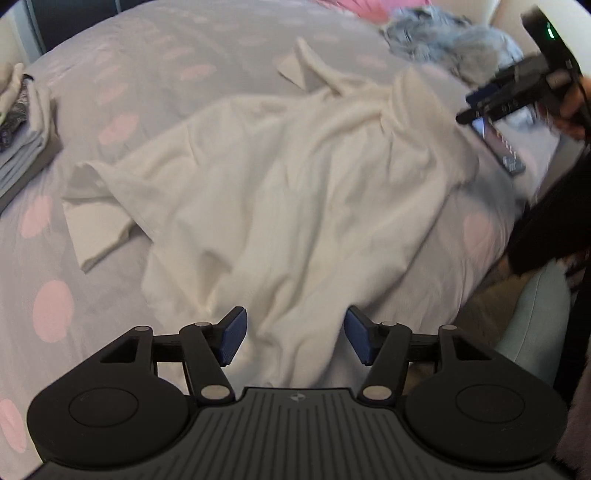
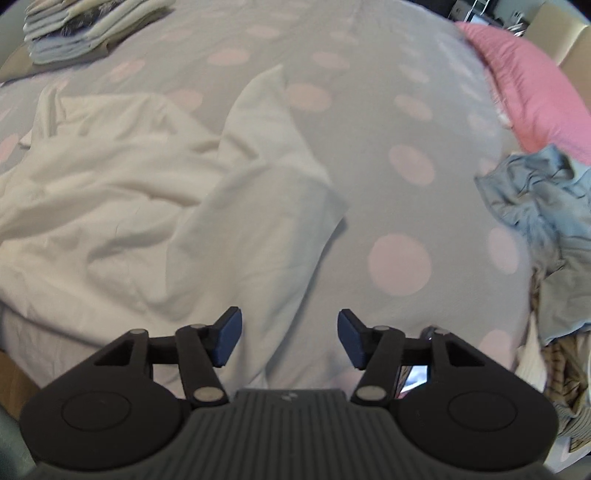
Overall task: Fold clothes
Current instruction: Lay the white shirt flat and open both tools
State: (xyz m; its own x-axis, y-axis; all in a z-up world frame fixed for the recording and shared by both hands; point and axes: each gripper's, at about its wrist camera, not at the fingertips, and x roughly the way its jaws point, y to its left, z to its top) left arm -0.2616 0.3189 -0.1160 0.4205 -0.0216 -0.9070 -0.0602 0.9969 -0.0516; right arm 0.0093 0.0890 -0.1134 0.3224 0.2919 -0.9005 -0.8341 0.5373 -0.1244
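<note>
A grey bedspread dotted with pale pink covers the bed, and on it a white T-shirt lies spread but rumpled, not yet folded. In the left wrist view the garment runs from near centre toward the far right, its long axis slanting that way; one short sleeve juts out to the left and the other toward the far side, so the neck end probably sits at the far right, though creases and blur hide the collar. A stack of folded clothes sits at the far left edge of the bed, work that looks finished. To the right a crumpled blue-grey garment heads a loose heap still waiting, beside a pink pillow. The task appears to be well under way, with this shirt's first fold still to come and more laundry after it. The left gripper hovers over the shirt's near hem, jaws set wide, cloth below them but nothing pinched. The right gripper hangs over the shirt's right edge where it meets bare bedspread, jaws likewise apart and empty. A dark sleeve shows at the right of the left wrist view.
</note>
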